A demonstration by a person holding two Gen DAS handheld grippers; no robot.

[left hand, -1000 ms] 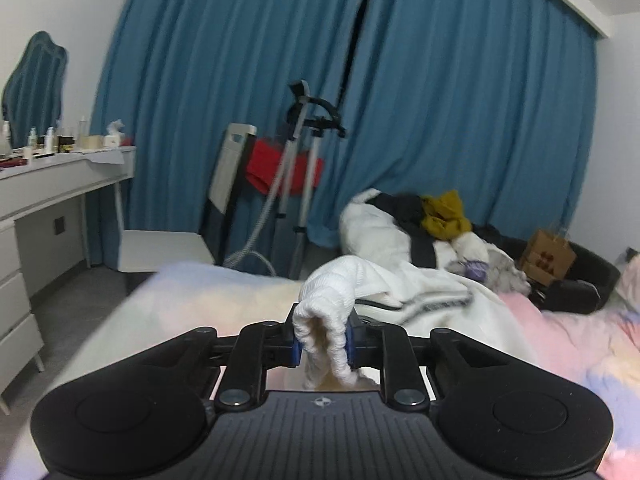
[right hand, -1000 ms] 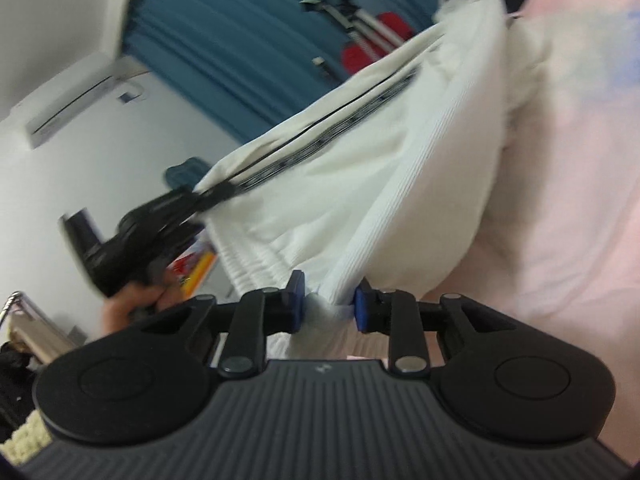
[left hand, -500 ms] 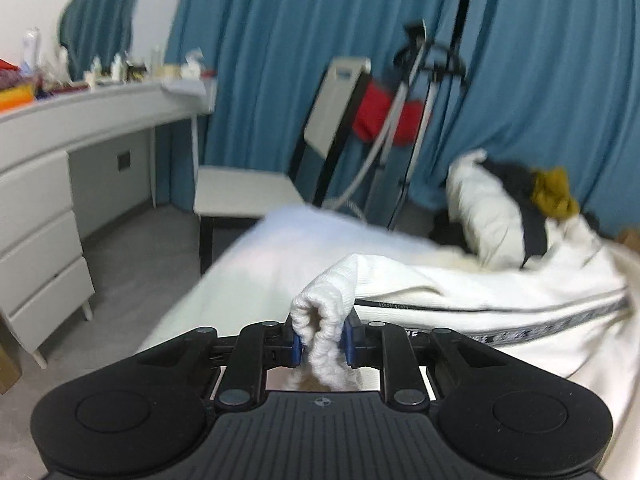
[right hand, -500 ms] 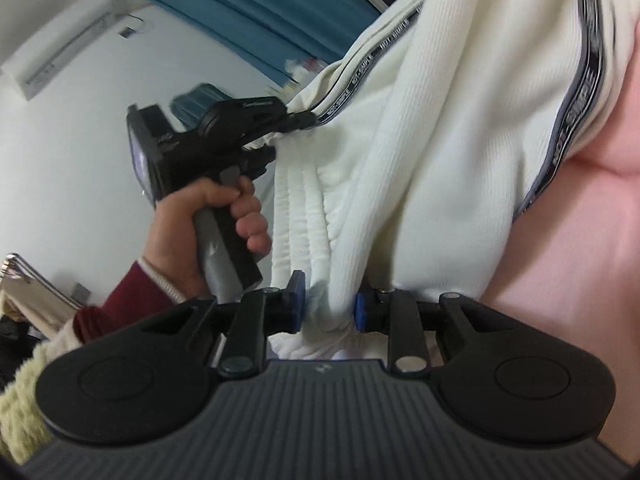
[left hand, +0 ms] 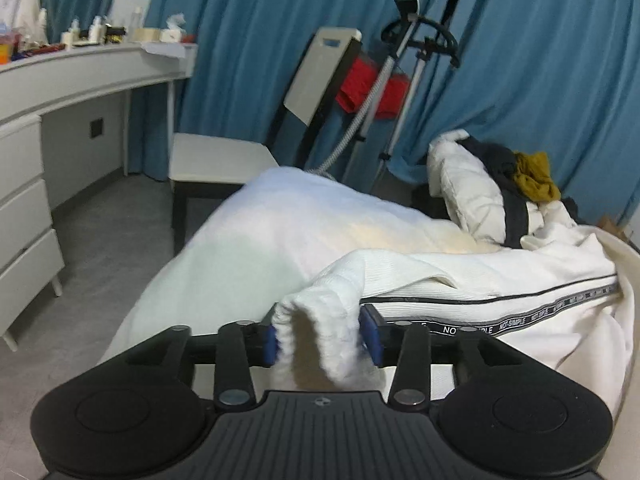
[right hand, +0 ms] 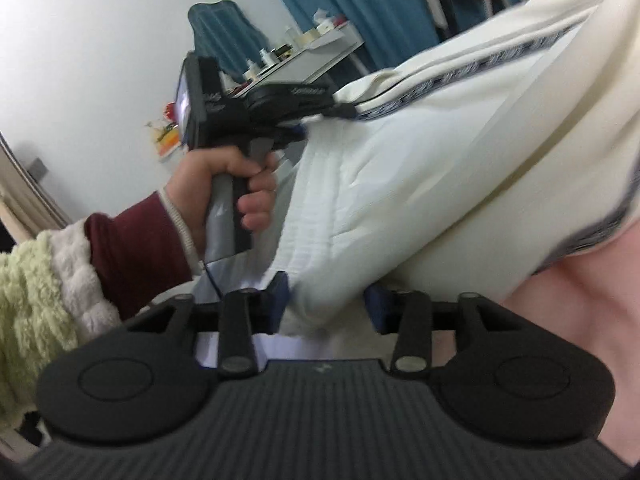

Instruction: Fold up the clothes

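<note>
Now both tools (left hand: pixel 322 339) (right hand: pixel 327 305) opening, ribbed white knit garment (left hand: pixel 460 280) bunched between pads.

1. I see blue curtains (left hand: pixel 248 60) covering the far wall.
2. A white dresser (left hand: pixel 28 184) stands left on grey floor (left hand: pixel 108 232).
3. A chair (left hand: pixel 216 156) sits beside what looks like a garment steamer (left hand: pixel 400 80).

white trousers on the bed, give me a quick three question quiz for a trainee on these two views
1. True or false: the white trousers have a black lettered side stripe.
2. What lies between the left claw pads: (a) ribbed waistband, (b) red cloth, (c) nothing?
3. In the right wrist view, what is the hand gripping?

Key: 1 true; 2 a; 3 the handle of the left claw
</note>
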